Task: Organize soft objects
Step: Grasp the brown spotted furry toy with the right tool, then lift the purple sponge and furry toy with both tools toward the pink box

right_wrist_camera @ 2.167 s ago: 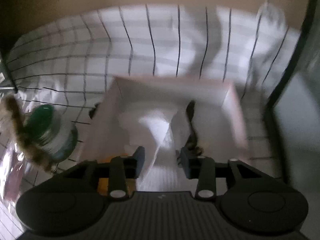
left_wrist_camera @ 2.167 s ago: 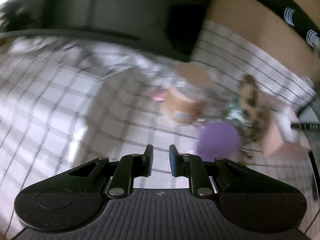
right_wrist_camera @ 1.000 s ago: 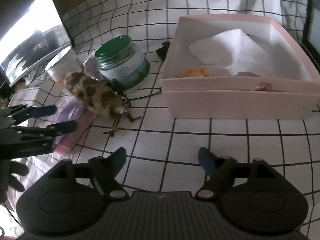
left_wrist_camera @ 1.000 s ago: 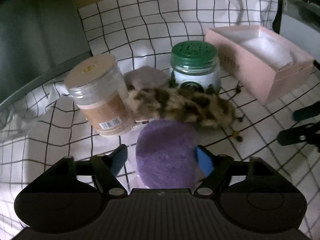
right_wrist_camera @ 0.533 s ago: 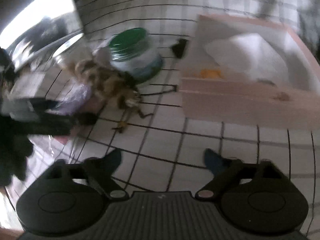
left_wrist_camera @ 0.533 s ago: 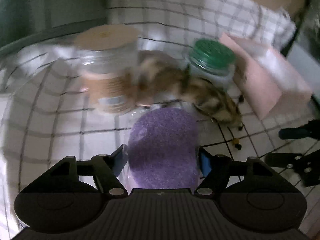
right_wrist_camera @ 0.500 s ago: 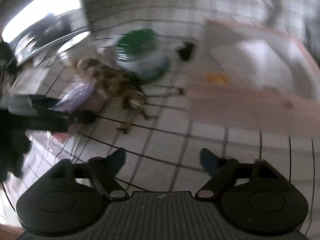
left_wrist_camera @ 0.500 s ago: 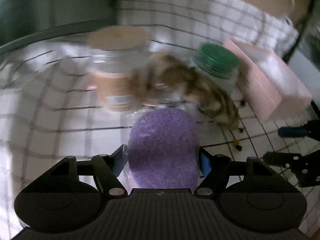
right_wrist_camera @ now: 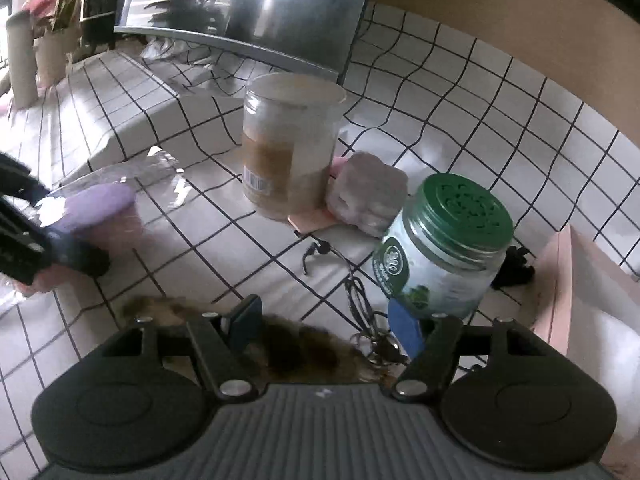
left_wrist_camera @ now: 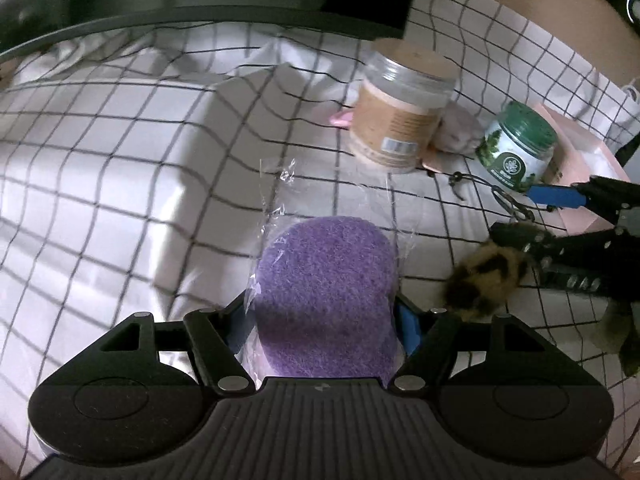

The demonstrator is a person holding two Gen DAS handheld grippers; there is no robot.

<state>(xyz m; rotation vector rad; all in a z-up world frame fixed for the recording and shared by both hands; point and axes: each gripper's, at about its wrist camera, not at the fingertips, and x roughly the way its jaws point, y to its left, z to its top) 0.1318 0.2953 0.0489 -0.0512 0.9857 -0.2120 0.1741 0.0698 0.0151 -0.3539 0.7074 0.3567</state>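
Jaws of left gripper (left_wrist_camera: 325, 316) clamp the bagged purple round sponge (left_wrist_camera: 325, 292) at lower centre, right gripper (right_wrist_camera: 323, 326) spread wide around the spotted brown furry tail (right_wrist_camera: 296, 348) lower centre, grasp step; next probably close, carry to pink box (right_wrist_camera: 560, 304).

A tan-lidded jar (right_wrist_camera: 292, 144) and green-lidded jar (right_wrist_camera: 444, 248) stand on checked cloth (right_wrist_camera: 460, 100).

The left gripper's fingers (left_wrist_camera: 406, 322) are mostly buried behind the bagged purple sponge (left_wrist_camera: 326, 288). The furry tail (right_wrist_camera: 296, 350) runs under the right gripper (right_wrist_camera: 326, 326), ends hidden. The pink box (right_wrist_camera: 592, 300) is cropped by the frame.
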